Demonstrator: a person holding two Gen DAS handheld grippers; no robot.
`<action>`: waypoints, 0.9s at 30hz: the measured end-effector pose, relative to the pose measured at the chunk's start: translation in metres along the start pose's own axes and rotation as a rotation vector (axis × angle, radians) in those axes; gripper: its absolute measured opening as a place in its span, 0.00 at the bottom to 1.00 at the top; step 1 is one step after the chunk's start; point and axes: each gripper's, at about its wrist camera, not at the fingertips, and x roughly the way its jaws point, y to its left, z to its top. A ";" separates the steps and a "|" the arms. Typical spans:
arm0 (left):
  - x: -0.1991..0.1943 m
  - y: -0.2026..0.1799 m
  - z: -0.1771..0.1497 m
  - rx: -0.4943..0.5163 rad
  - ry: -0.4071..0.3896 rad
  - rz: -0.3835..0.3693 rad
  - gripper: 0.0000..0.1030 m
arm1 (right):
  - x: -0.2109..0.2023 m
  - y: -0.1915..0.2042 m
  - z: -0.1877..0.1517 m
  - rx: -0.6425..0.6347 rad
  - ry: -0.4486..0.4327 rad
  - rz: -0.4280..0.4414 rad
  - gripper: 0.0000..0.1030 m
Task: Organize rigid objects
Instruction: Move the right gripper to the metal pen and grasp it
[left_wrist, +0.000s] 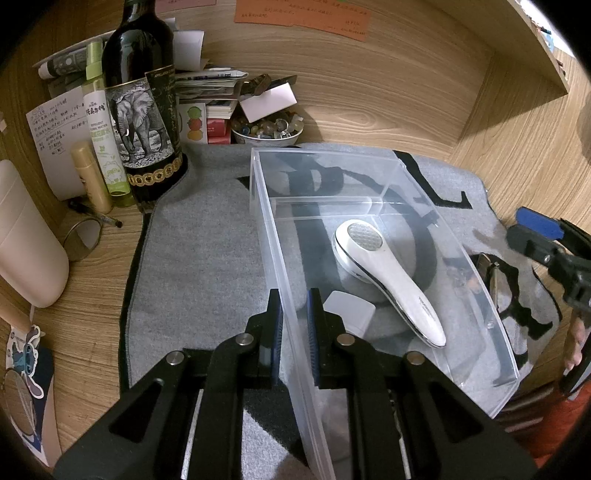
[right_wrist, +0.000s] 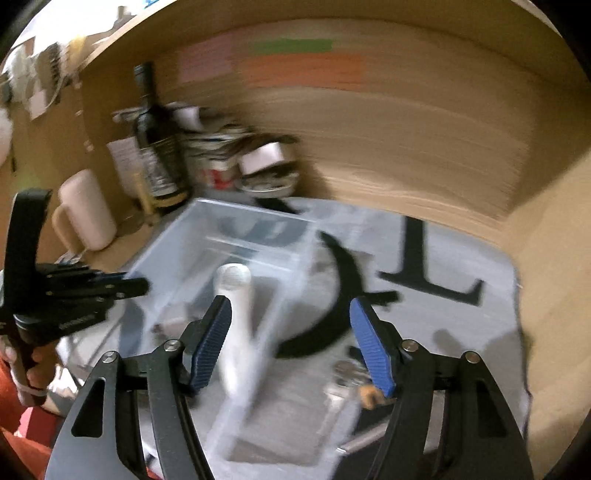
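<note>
Our left claw (left_wrist: 294, 328) is clamped on the near wall of the clear bin (left_wrist: 480, 280); a slip would tip it. The white shaver (left_wrist: 384, 273) lies inside, at 1 o'clock. Our right claw (right_wrist: 295, 343) gapes wide, empty. Only its blurred view shows, perhaps, metal items (right_wrist: 347, 373) outside.

Wood desk (left_wrist: 388, 110), gray mat (left_wrist: 199, 258) spread over its middle. On the mat: clear bin (left_wrist: 476, 295). Left of the mat, straight on the wood: wine bottle (left_wrist: 144, 110), spray bottle (left_wrist: 105, 147), tan tube (left_wrist: 90, 177), pen (left_wrist: 96, 214), metal ring (left_wrist: 83, 240), cream jug (left_wrist: 26, 243). Behind the mat: bowl of stones (left_wrist: 266, 131), paper stack (left_wrist: 210, 92).
</note>
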 end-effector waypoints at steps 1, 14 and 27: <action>0.000 0.000 0.000 0.000 0.000 0.000 0.12 | -0.002 -0.006 -0.002 0.013 0.001 -0.019 0.62; 0.000 0.000 0.000 0.000 0.001 0.000 0.12 | 0.026 -0.071 -0.061 0.230 0.168 -0.101 0.62; 0.000 0.000 0.000 -0.001 0.000 -0.001 0.12 | 0.036 -0.084 -0.090 0.241 0.223 -0.139 0.28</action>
